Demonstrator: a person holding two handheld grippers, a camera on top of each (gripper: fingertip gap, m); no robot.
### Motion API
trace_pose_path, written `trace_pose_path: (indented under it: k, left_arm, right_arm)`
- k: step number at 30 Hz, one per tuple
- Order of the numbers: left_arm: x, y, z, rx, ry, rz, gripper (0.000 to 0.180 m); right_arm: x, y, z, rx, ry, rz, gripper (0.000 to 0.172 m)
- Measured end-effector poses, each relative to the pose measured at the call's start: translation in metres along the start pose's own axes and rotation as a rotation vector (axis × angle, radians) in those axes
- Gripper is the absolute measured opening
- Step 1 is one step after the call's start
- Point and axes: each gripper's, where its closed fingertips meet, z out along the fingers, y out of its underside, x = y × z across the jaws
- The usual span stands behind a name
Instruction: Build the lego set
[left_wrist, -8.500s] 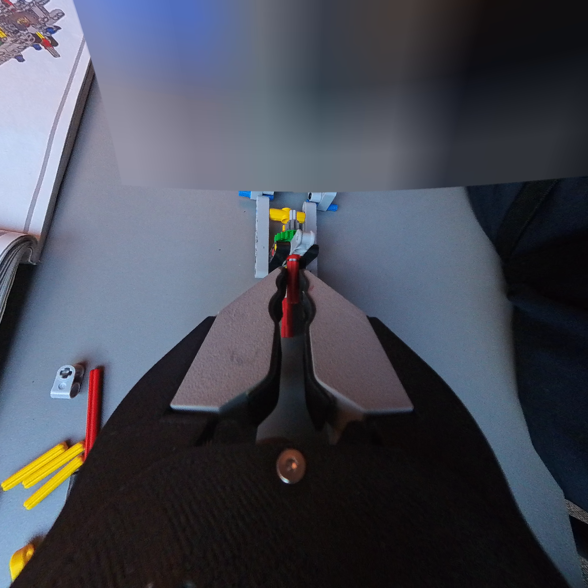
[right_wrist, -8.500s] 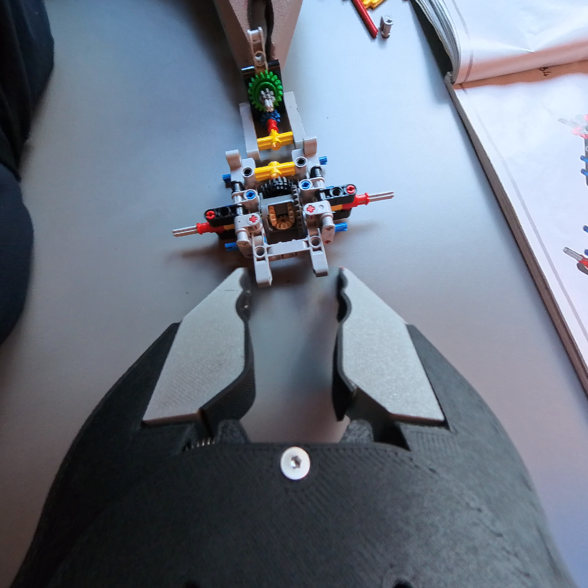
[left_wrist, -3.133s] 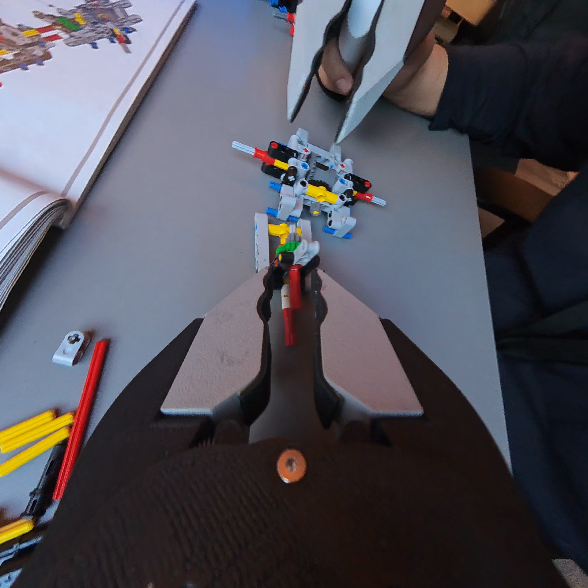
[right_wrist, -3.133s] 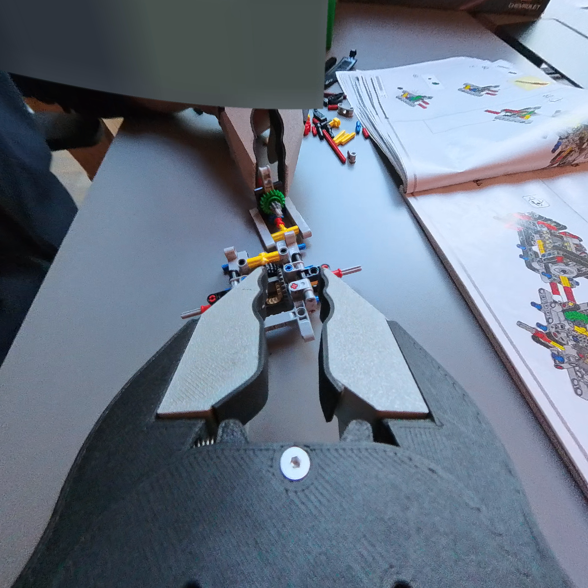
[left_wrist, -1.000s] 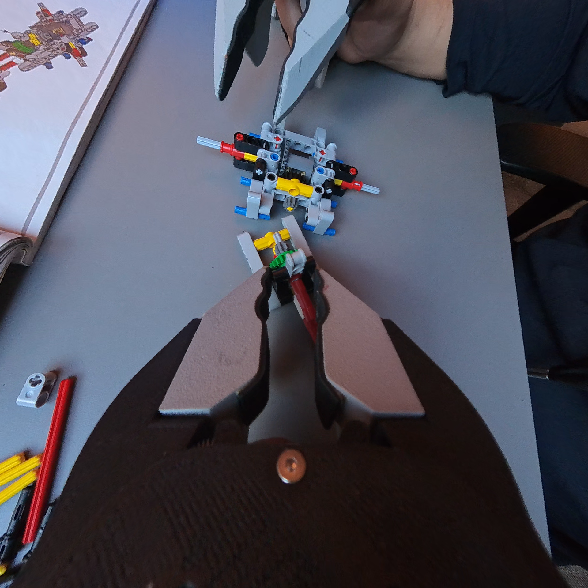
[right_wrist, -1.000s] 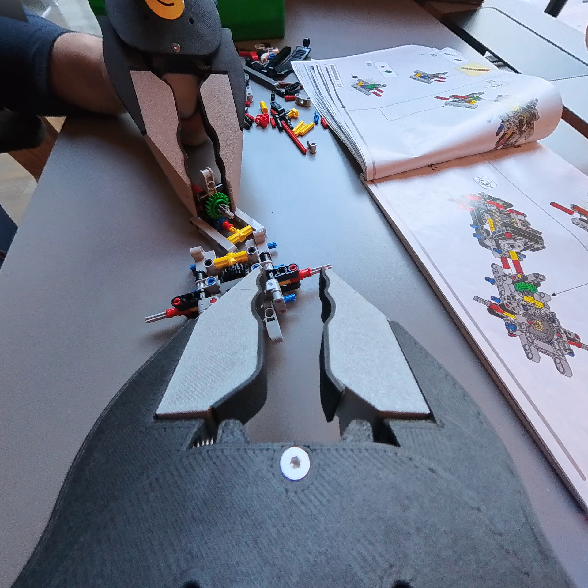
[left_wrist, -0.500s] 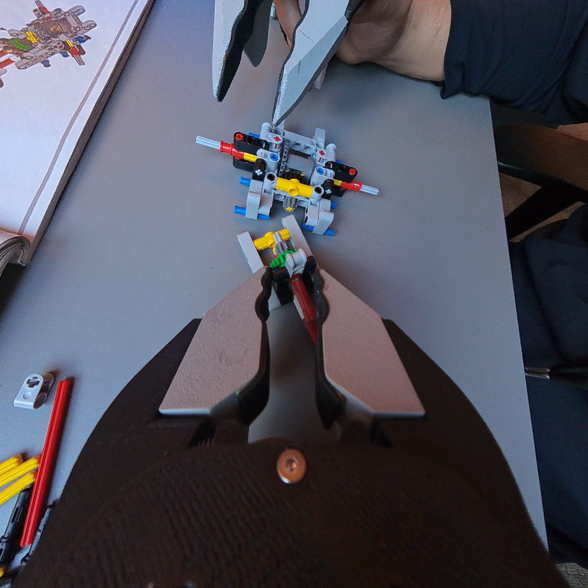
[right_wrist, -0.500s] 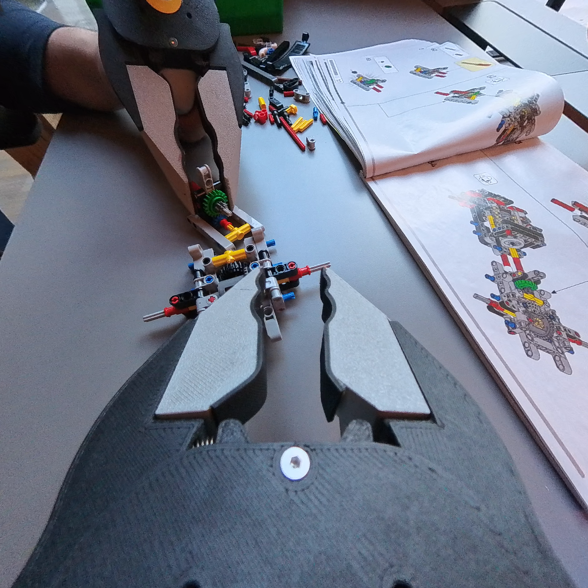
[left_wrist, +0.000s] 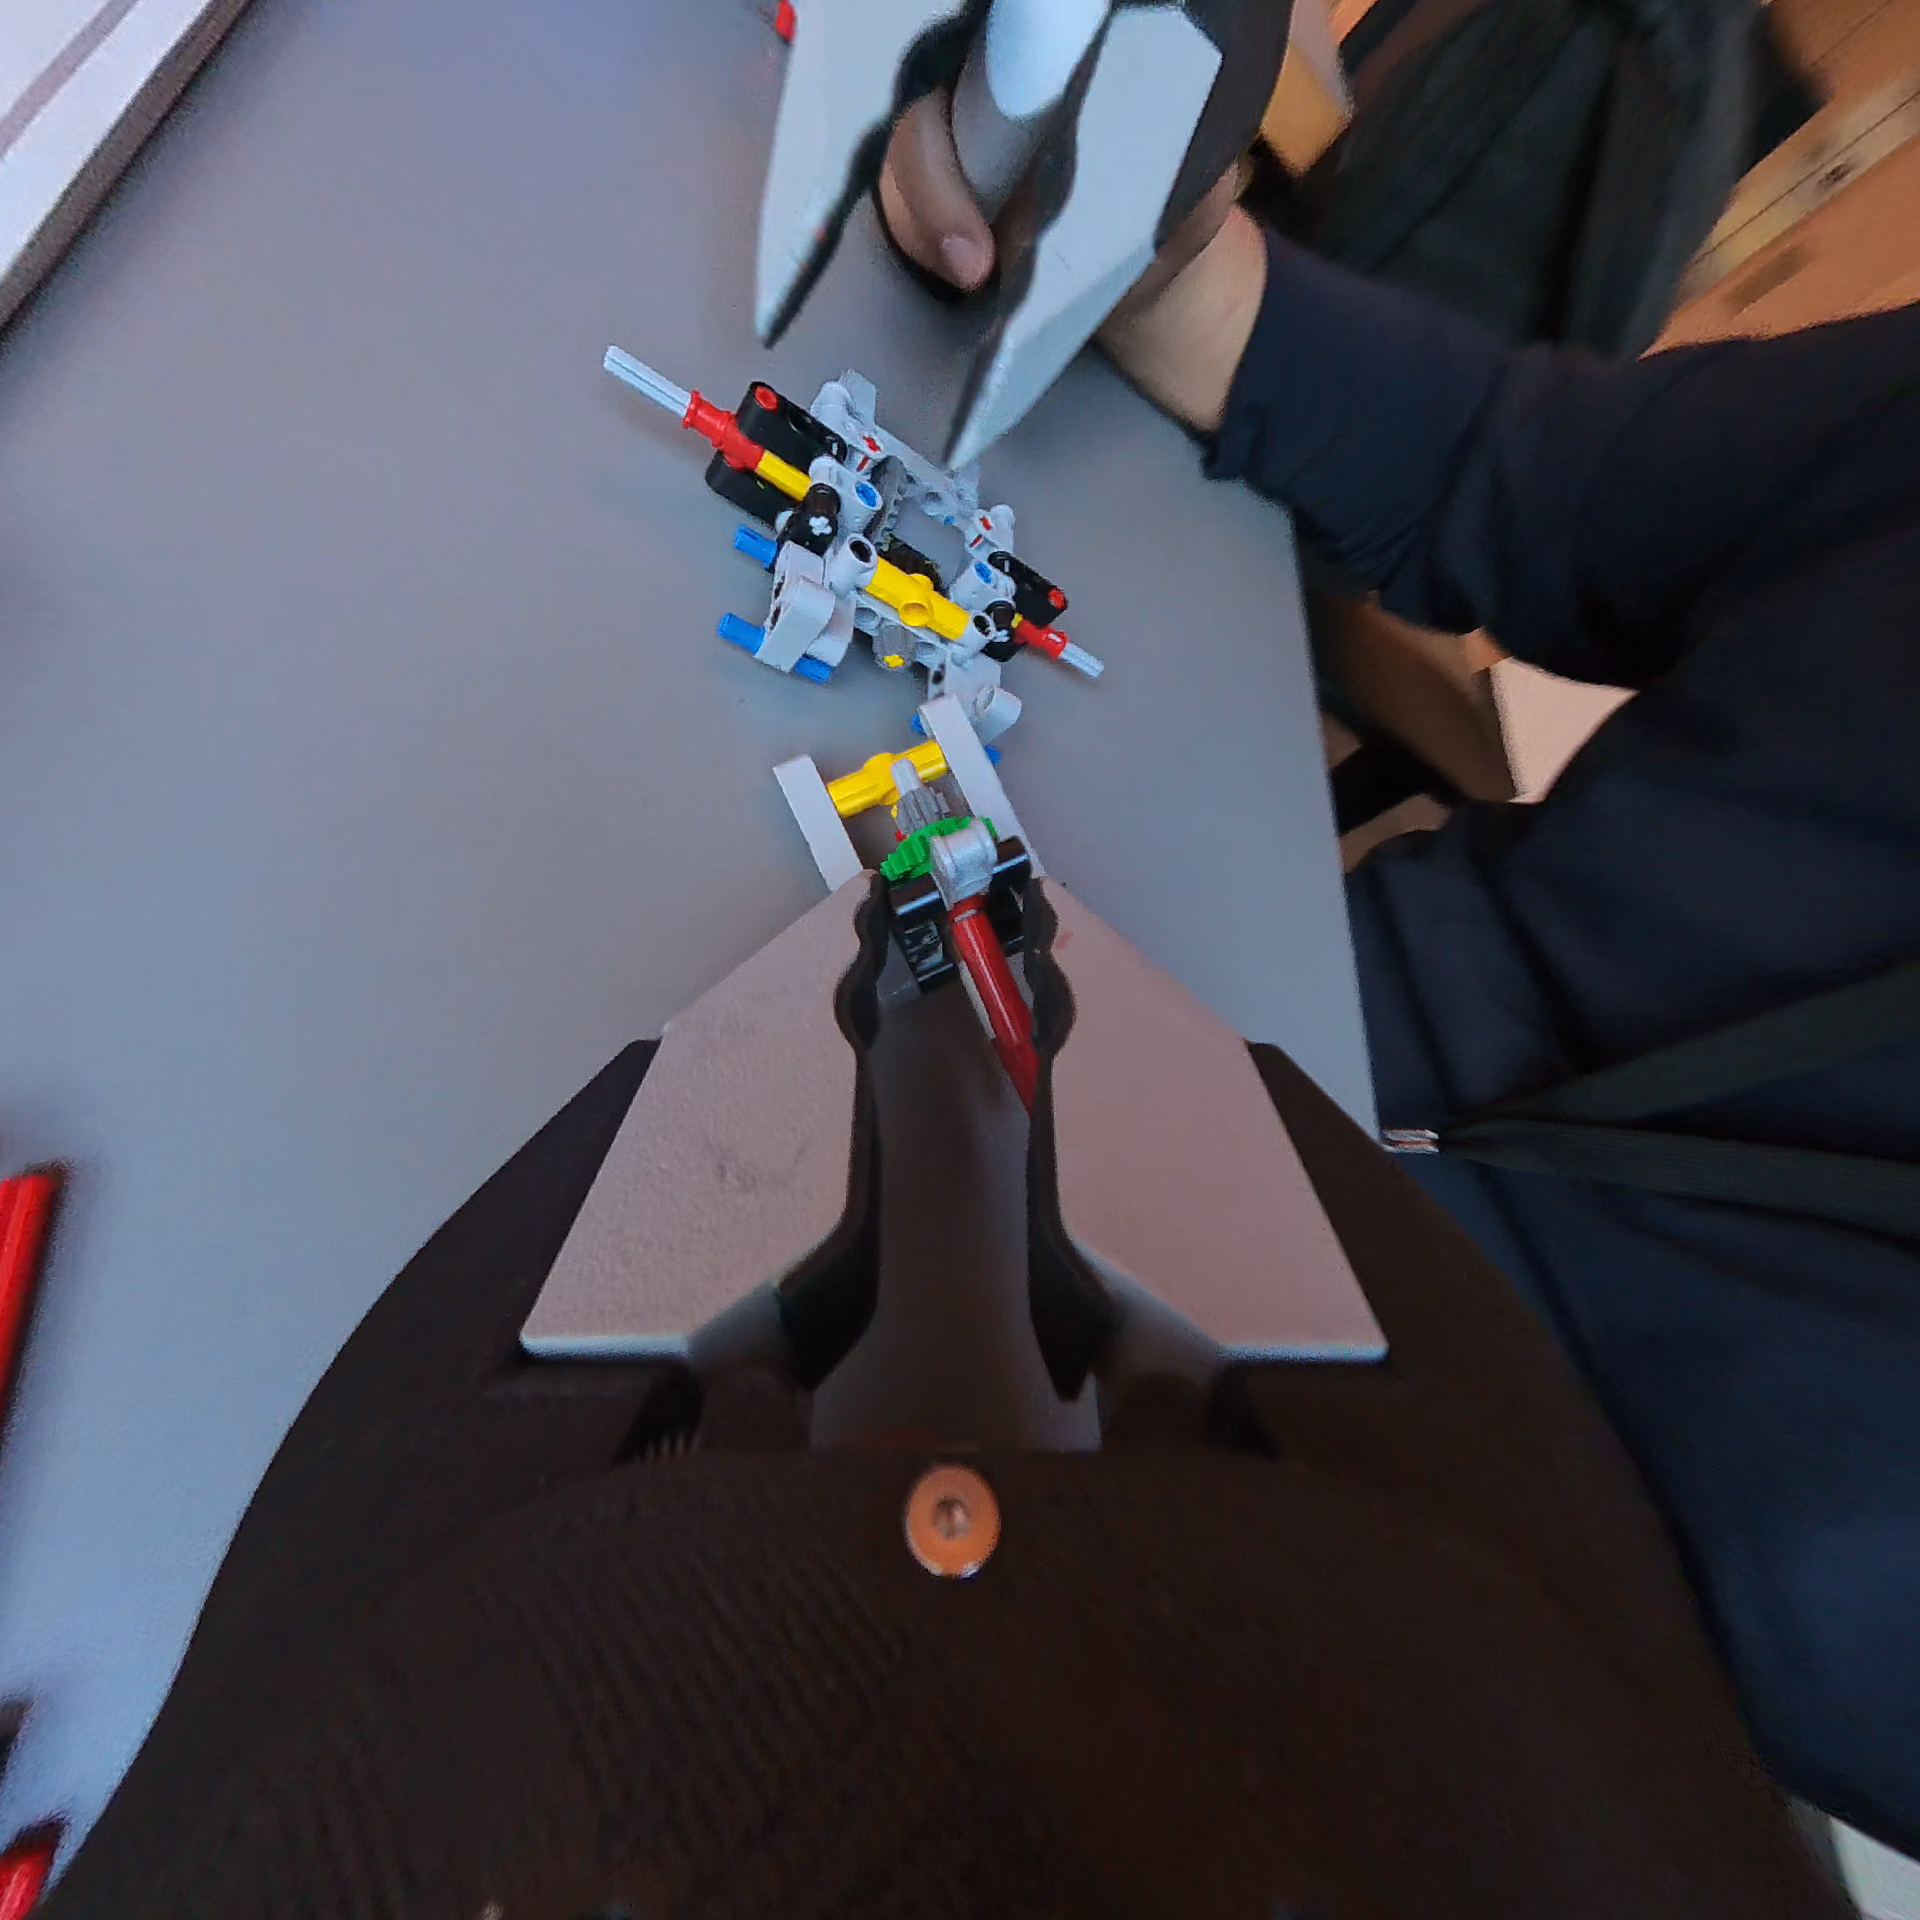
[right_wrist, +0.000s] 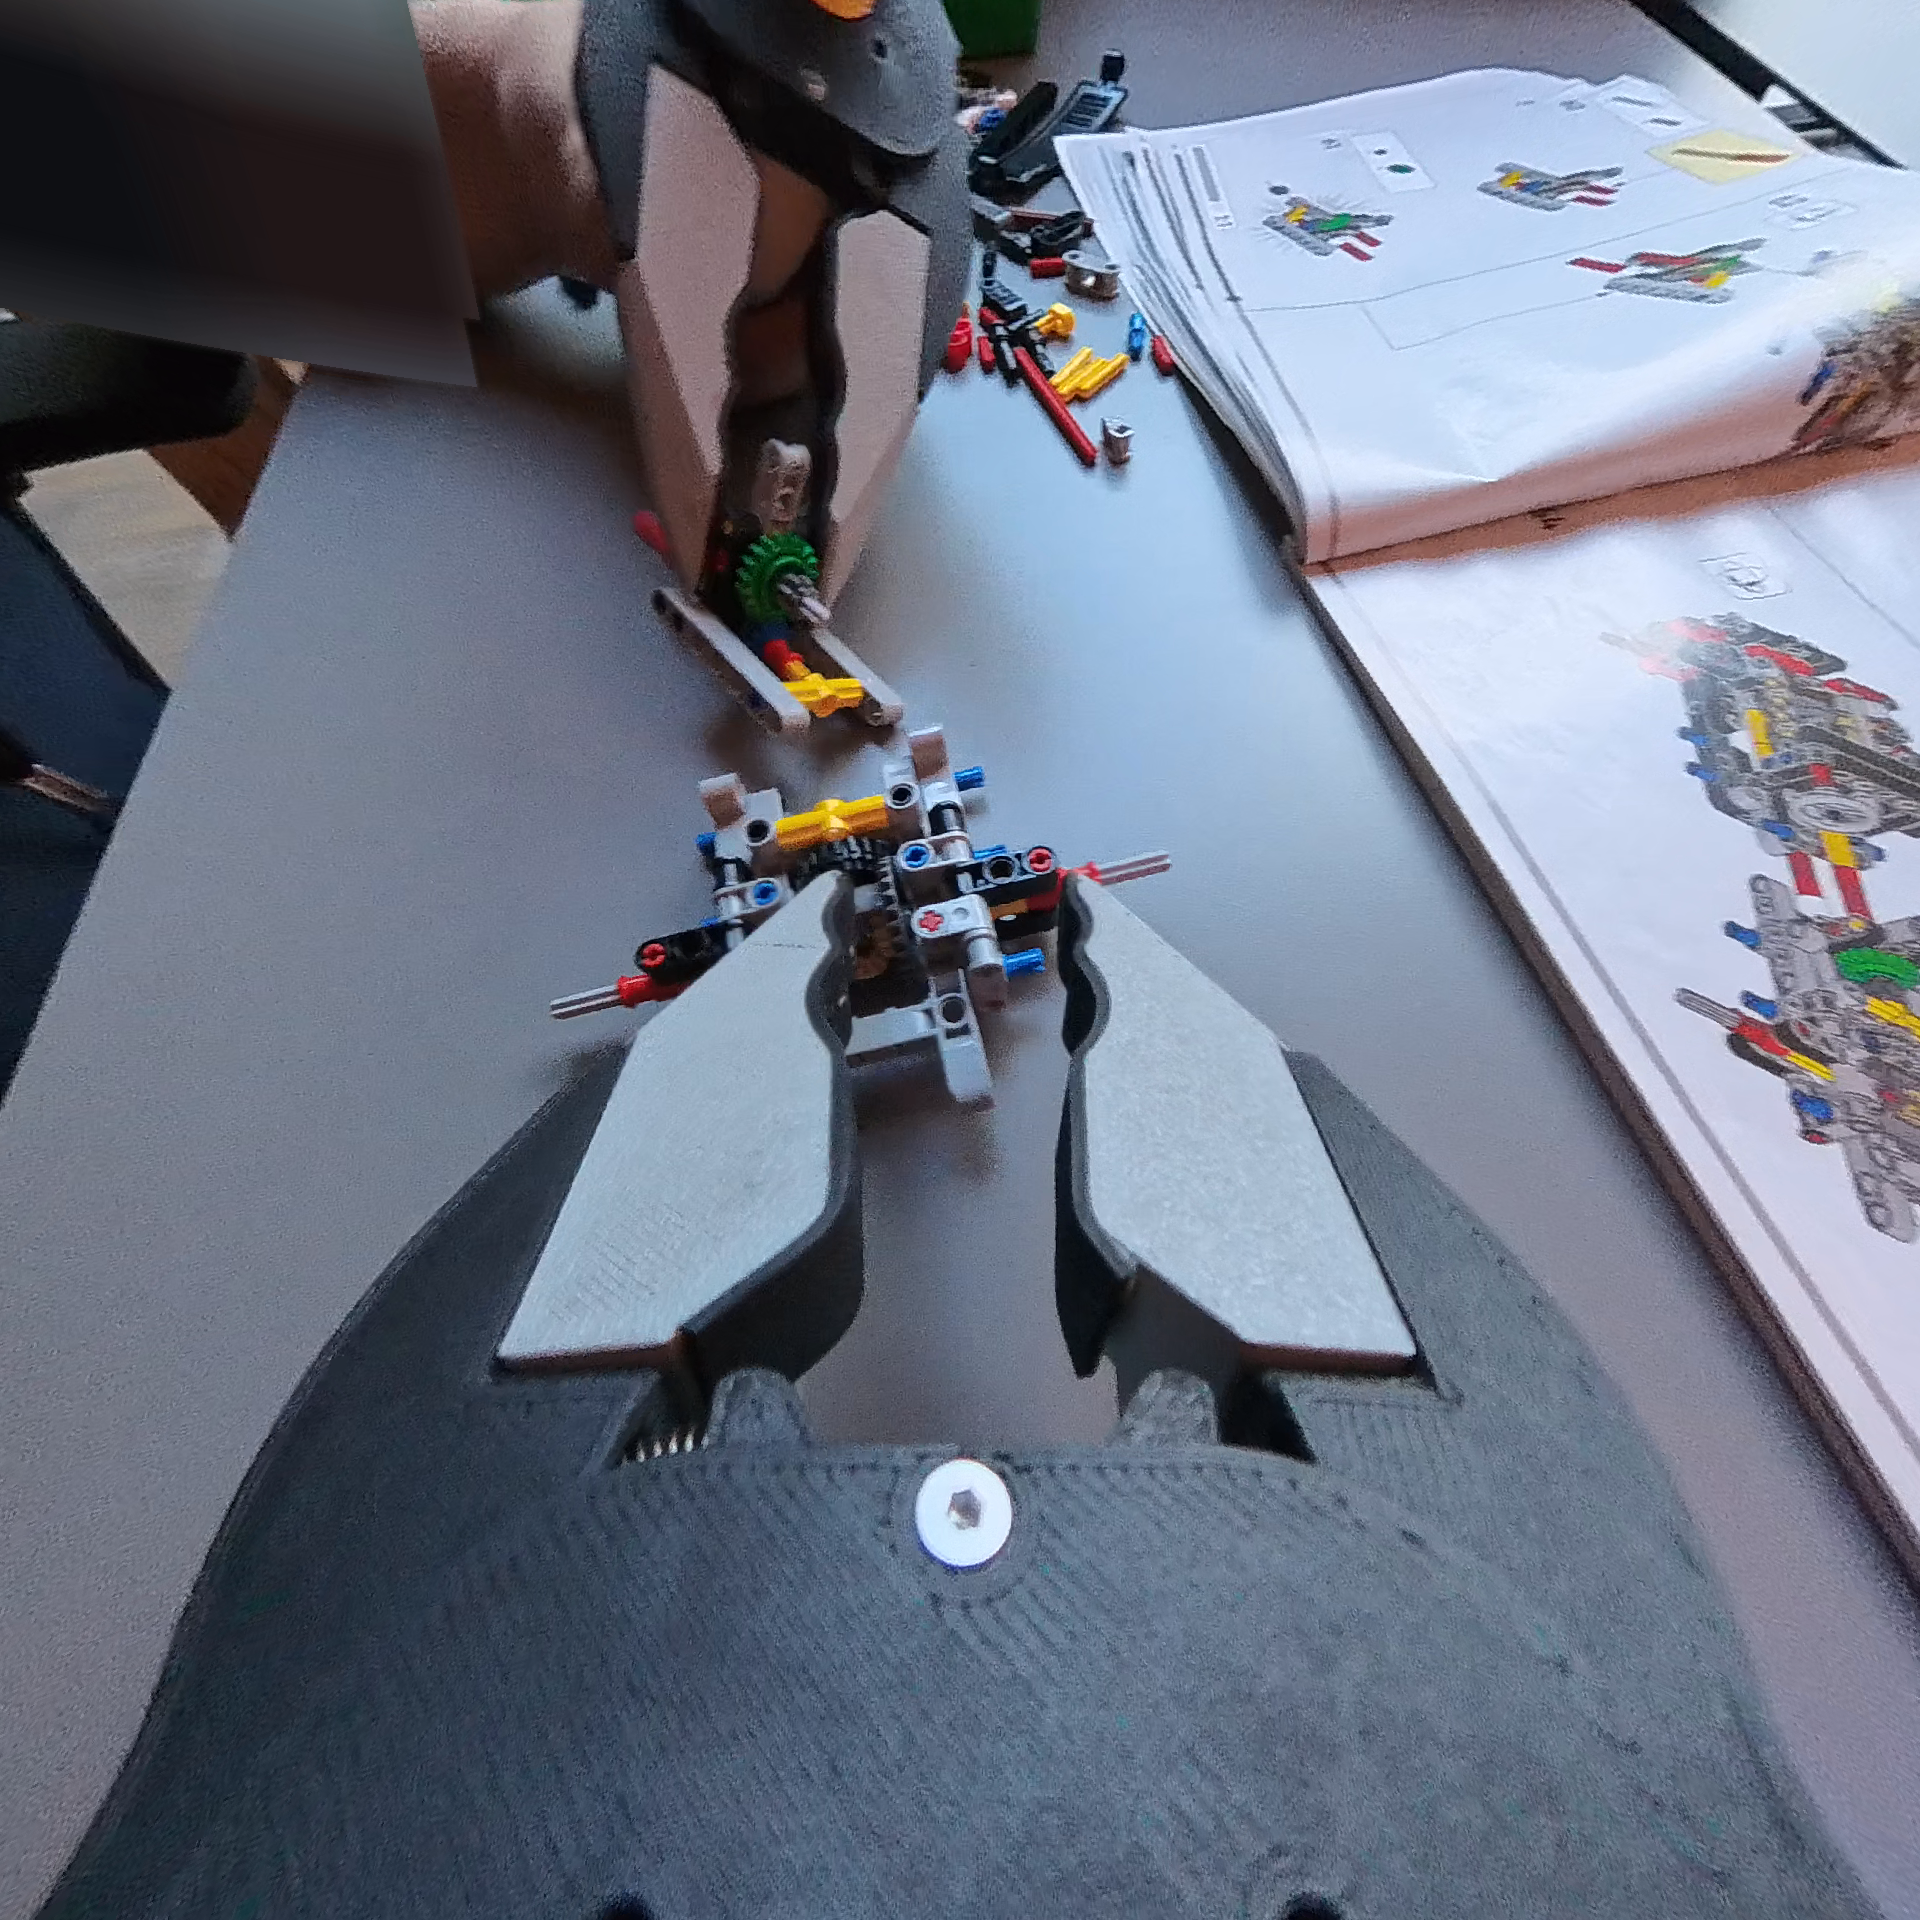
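The left gripper (left_wrist: 951, 914) is pinching the black end of a small toy-brick gear sub-assembly (left_wrist: 914, 821), both pads pressed on it, its green gear (right_wrist: 774, 577) just ahead of the tips and a red axle (left_wrist: 992, 997) trailing back between the fingers.

The right gripper (right_wrist: 945, 925) stands spread over the larger axle-and-differential assembly (right_wrist: 883, 894) on the grey table (left_wrist: 312, 623); that assembly sits between its tips, and the right-hand pad shows a clear gap (no grip there).

Risks, as I judge them: the slanted red axle could lever the sub-assembly out of the pinch, and a loose assembly could skid or shed its blue pins if nudged.

Off to the right gripper's right lies an open instruction booklet (right_wrist: 1558, 312), with loose pieces (right_wrist: 1060, 374) beyond the left gripper. No brand is legible; the booklet's print is too small to read.
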Motion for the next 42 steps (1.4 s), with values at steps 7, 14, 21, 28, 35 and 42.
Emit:
trace_pose_path:
  k: [7,14,21,28,35,42]
  left_arm:
    - [-0.004,0.005,-0.009,-0.018,0.021,-0.008,0.022]
    - [0.000,0.012,-0.011,-0.062,0.046,0.029,0.022]
    - [0.002,0.014,-0.009,-0.075,0.041,0.058,0.022]
    - [0.006,0.017,-0.008,-0.094,0.041,0.097,0.021]
    - [0.006,0.017,-0.007,-0.095,0.030,0.111,0.021]
    - [0.006,0.017,-0.004,-0.103,-0.001,0.154,0.022]
  right_arm:
    - [-0.020,0.009,-0.001,-0.070,-0.062,-0.008,0.055]
    - [-0.021,0.018,-0.001,-0.123,-0.040,-0.043,0.061]
    - [-0.021,0.028,0.000,-0.177,-0.041,-0.051,0.061]
    - [-0.021,0.030,0.002,-0.182,-0.051,-0.042,0.061]
    - [-0.021,0.029,0.002,-0.176,-0.046,-0.052,0.060]
    - [-0.022,0.034,0.005,-0.202,-0.049,-0.056,0.066]
